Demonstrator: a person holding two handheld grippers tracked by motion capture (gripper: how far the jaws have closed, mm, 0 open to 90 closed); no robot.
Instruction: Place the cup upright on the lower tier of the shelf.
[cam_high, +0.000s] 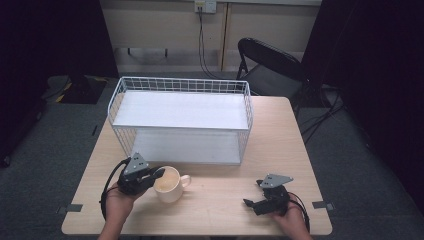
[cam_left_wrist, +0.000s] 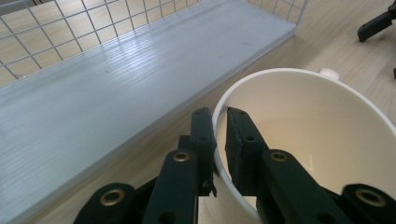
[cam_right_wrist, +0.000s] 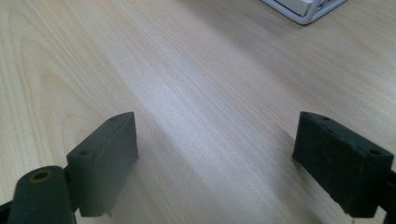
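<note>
High view: left gripper (cam_high: 159, 174) clamped on the near rim of the cream mug (cam_high: 170, 184), right gripper (cam_high: 252, 192) wide apart and empty over the wooden table (cam_high: 220, 200), white wire shelf (cam_high: 182, 120) beyond.

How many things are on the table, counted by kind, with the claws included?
Cream mug: 1
White wire shelf rack: 1
Black claws: 2, the left claw shut on the mug rim, the right claw open
Total: 4
</note>
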